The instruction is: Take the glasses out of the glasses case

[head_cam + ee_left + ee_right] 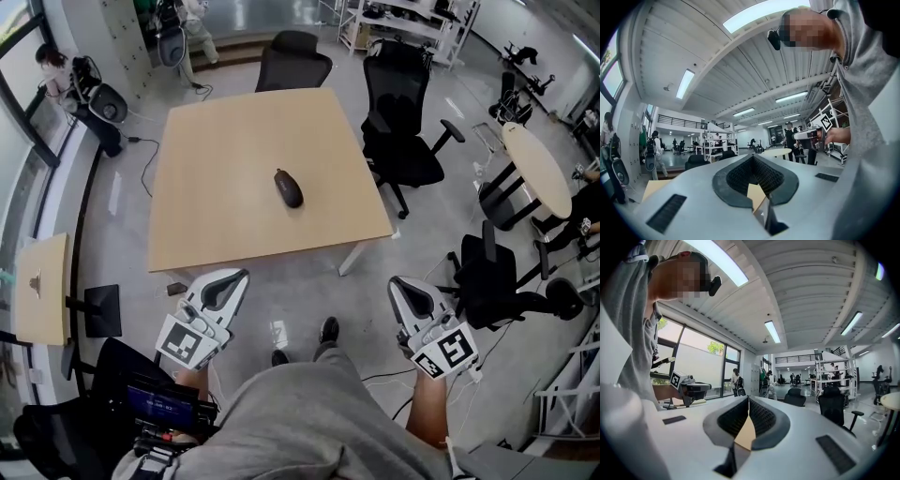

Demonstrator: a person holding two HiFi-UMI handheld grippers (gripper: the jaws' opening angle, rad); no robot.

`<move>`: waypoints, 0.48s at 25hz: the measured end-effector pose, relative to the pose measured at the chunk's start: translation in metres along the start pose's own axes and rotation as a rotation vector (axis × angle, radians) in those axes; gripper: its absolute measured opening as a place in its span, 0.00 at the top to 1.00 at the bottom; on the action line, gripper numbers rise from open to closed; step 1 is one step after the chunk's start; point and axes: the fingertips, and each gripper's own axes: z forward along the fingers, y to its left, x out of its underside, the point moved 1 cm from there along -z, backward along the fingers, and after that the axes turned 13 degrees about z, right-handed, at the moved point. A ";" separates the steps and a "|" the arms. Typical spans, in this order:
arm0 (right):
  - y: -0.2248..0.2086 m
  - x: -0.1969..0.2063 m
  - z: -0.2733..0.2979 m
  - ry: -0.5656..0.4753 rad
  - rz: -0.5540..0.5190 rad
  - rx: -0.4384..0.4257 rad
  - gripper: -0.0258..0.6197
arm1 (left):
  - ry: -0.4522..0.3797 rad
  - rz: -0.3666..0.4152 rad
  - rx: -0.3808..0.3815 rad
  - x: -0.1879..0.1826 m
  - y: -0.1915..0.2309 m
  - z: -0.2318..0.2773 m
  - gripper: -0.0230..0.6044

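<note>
A dark oval glasses case [289, 188] lies shut near the middle of the light wooden table [216, 169]. No glasses show. Both grippers are held level in front of the table's near edge, short of the tabletop and well apart from the case. My left gripper [235, 276] is at the lower left, its jaws together with nothing between them; its own view shows its pads meeting at my left gripper [753, 157]. My right gripper [397, 281] is at the lower right, likewise shut and empty, as my right gripper [748, 398] shows in its own view.
A black office chair [405, 131] stands at the table's right side and another chair [292, 60] at its far edge. A round table [538, 169] and a further chair [495, 279] are on the right. A small side table [42, 287] is on the left.
</note>
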 end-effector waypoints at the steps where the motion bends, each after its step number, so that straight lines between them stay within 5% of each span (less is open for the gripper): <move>1: -0.004 0.003 0.006 0.005 0.007 -0.011 0.95 | 0.009 0.004 -0.006 0.002 0.003 0.002 0.96; 12: -0.069 -0.013 0.063 0.013 -0.001 -0.165 0.95 | 0.069 0.010 -0.124 0.014 0.027 0.052 0.96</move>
